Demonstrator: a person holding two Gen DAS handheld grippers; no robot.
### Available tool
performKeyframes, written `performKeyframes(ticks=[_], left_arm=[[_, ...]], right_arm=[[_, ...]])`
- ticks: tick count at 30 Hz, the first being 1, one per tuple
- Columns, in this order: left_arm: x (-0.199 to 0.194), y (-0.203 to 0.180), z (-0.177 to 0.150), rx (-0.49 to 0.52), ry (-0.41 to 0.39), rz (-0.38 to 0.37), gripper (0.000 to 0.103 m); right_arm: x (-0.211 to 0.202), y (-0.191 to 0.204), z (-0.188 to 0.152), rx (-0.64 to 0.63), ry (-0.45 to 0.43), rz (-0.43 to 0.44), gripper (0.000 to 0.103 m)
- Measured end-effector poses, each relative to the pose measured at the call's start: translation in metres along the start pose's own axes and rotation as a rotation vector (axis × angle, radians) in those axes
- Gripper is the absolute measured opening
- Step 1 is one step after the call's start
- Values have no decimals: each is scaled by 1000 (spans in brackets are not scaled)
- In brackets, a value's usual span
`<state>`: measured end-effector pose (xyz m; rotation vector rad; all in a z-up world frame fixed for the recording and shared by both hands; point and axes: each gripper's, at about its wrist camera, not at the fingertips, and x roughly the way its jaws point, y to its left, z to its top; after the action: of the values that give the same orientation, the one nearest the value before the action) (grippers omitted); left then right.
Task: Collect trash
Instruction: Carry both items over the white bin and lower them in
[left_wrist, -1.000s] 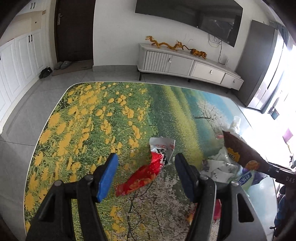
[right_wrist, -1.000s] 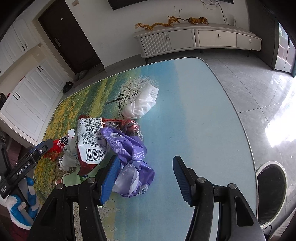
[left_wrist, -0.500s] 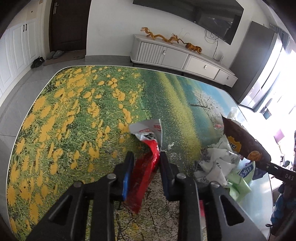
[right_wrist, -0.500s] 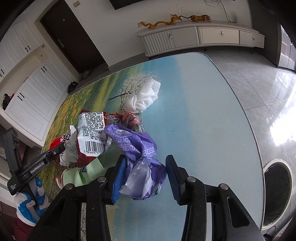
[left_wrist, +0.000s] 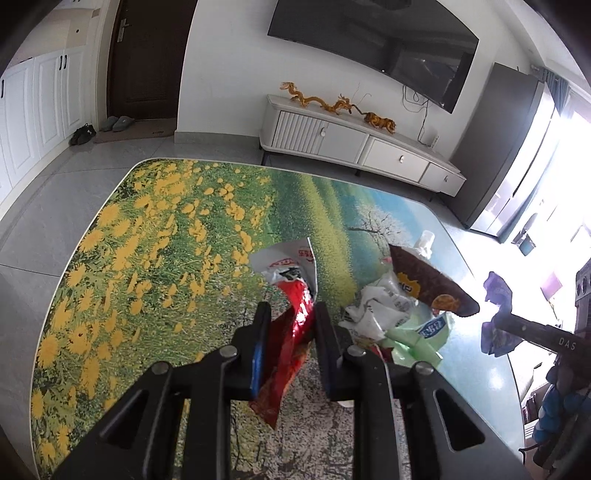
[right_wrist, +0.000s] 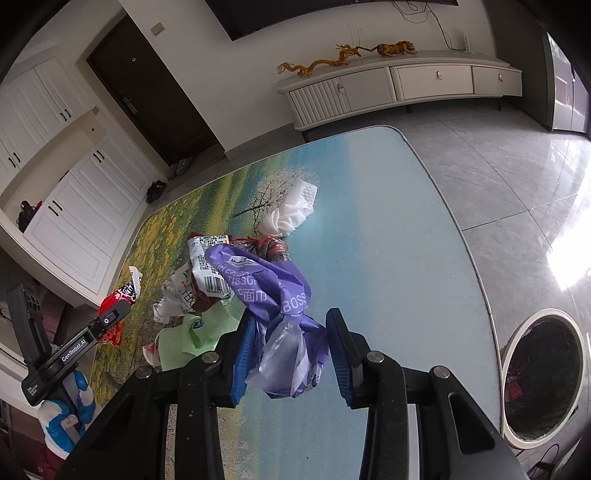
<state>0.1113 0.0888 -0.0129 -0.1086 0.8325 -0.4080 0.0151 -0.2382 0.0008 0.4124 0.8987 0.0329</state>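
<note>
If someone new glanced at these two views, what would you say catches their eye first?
Probably the two catches: the left gripper shut on a red snack wrapper, and the right gripper shut on a purple tissue pack wrapper, each in the foreground of its own view. Next, the bright flower-meadow table with the litter pile towards its right.

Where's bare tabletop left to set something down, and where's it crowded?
Free: the yellow-flower end of the table, toward the door, and the blue end right of the white tissue, up to the edge by the bin. Crowded: the wrapper pile mid-table between the grippers.
</note>
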Motion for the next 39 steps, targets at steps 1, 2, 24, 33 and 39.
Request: performKeyframes(ticks=[1, 2, 24, 33, 39], left_arm=[[-8, -3, 0, 2, -11, -1, 22], [-15, -6, 0, 6, -22, -1, 22], [-156, -139, 2, 155, -249, -148, 22], [-147, -248, -13, 276, -197, -274, 22], [-111, -327, -36, 369, -102, -338, 22]], right_arm=[[-6, 1, -1, -2, -9, 3, 35], [-12, 2, -2, -4, -18, 7, 35], [-181, -18, -27, 25, -314, 35, 35], [-234, -89, -39, 127, -414, -57, 35], [-246, -157, -49, 244, -439, -126, 35]])
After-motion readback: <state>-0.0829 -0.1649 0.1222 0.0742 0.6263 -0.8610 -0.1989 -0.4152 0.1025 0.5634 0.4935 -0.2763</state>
